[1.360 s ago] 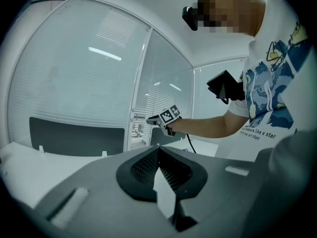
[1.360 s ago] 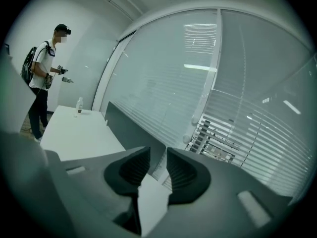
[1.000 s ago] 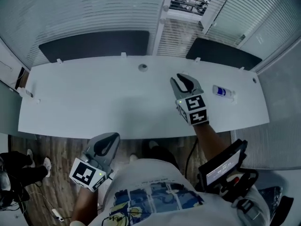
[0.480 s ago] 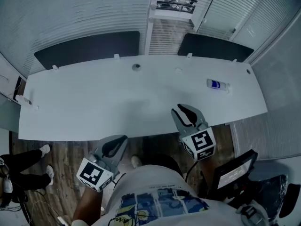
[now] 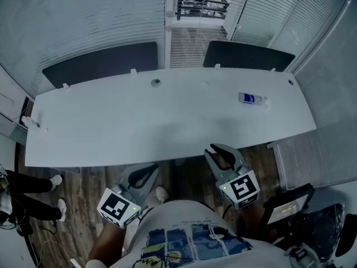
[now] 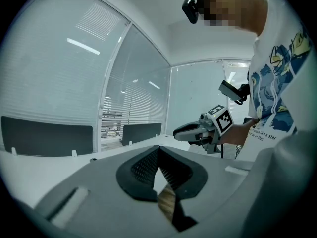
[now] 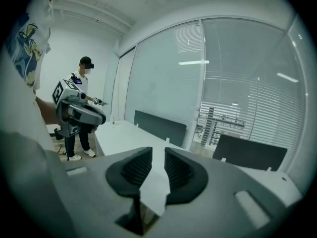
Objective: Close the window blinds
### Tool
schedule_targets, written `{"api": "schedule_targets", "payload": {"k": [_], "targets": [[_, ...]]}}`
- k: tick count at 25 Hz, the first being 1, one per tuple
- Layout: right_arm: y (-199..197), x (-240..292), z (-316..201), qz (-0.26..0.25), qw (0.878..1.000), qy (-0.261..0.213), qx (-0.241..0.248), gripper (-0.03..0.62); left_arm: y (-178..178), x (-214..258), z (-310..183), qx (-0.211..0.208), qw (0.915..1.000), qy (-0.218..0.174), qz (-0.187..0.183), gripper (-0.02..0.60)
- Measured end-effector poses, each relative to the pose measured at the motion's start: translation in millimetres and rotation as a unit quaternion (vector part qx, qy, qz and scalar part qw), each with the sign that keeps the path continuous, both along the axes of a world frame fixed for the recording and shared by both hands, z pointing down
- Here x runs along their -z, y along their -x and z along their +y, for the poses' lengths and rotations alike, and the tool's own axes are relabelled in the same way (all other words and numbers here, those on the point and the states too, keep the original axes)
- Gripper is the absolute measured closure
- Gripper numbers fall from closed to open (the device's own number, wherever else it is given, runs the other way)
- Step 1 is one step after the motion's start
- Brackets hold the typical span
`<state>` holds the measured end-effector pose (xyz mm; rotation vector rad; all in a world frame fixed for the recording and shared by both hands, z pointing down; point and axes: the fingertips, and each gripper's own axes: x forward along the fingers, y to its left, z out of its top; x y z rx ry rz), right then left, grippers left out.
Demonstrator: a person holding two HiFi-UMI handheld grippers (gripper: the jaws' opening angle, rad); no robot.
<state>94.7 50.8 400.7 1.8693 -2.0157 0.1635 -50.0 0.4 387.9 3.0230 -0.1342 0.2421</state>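
Head view: window blinds (image 5: 83,21) beyond the far edge of the counter (image 5: 139,121); left gripper (image 5: 146,173) and right gripper (image 5: 222,155) held back at its near edge.
The blinds hang along the glazed wall, well apart from both grippers, with one section near the middle of the far edge seen through. The slats are judged light, thin and easily bent, so hold is better taken on a tilt wand or cord than on a slat; none can be made out. The left gripper is held low before the body, jaws clenched on nothing. The right gripper is aimed toward the counter, its jaws apart and closing, nothing between them.
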Motion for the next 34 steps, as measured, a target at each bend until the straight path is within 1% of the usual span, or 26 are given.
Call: {"api": "schedule_targets", "payload": {"k": [3, 7, 11, 14, 18, 22, 26, 34], "targets": [[-6, 1, 26, -0.003, 1.0, 0.0, -0.001, 0.519, -10, 5, 22, -0.008, 1.0, -0.005, -0.001, 0.575], [-11, 4, 56, -0.003, 1.0, -0.002, -0.003, 0.547, -15, 5, 47, -0.008, 0.9999, -0.006, -0.008, 0.575], [-13, 2, 87, -0.004, 1.0, -0.005, -0.003, 0.59, -16, 6, 76, -0.01, 0.9998, -0.005, -0.015, 0.575], [-9, 1, 105, -0.001, 1.0, 0.002, 0.005, 0.591, -14, 5, 97, -0.008, 0.9998, -0.004, -0.018, 0.575], [-3, -5, 129, -0.006, 1.0, 0.005, 0.013, 0.591, -6, -2, 122, -0.002, 0.9996, -0.003, -0.029, 0.575], [2, -3, 149, -0.011, 1.0, -0.003, 0.014, 0.591, 1, -2, 142, 0.004, 0.9997, -0.006, -0.025, 0.575], [10, -8, 168, -0.018, 1.0, -0.002, 0.018, 0.591, 10, -4, 160, 0.012, 0.9995, 0.0, -0.03, 0.575], [15, -7, 197, -0.02, 1.0, -0.005, 0.024, 0.591, 12, -8, 192, 0.018, 0.9993, 0.001, -0.032, 0.575]]}}
